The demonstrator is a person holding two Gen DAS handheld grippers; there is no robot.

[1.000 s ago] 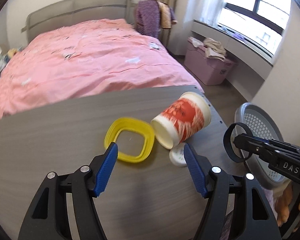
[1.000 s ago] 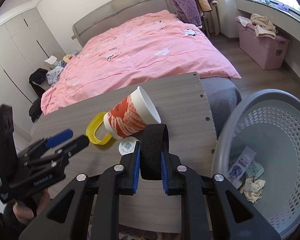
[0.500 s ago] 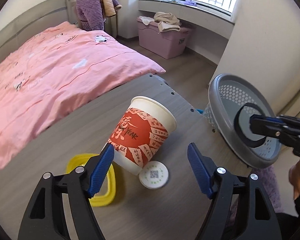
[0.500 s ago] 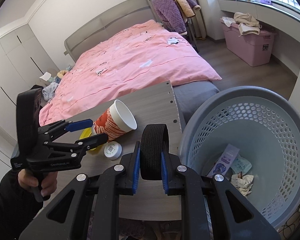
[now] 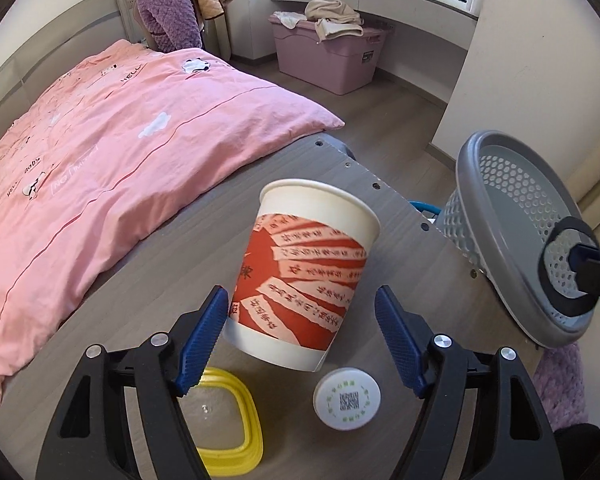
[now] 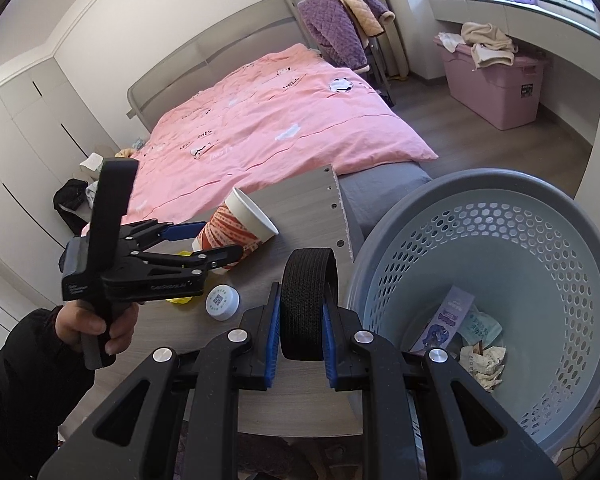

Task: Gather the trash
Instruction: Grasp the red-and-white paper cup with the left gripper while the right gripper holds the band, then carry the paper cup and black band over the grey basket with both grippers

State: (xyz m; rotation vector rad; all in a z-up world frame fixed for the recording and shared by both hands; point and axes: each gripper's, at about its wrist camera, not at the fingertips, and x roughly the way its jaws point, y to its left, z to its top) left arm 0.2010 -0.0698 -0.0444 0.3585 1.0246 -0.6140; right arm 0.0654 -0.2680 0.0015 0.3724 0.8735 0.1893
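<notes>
The left gripper [image 5: 300, 332] is straddling the tipped paper cup [image 5: 304, 276] on the table [image 5: 172, 264], fingers spread, not yet touching. The right gripper [image 6: 300, 324] is pinching a black band [image 6: 306, 300], waiting beside the basket [image 6: 480, 192].

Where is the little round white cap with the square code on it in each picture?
Left wrist view: the white cap lies near the bottom, right of middle, just below the paper cup.
Right wrist view: it sits left of middle, below the cup.
Shared landmark: the grey basket.
</notes>
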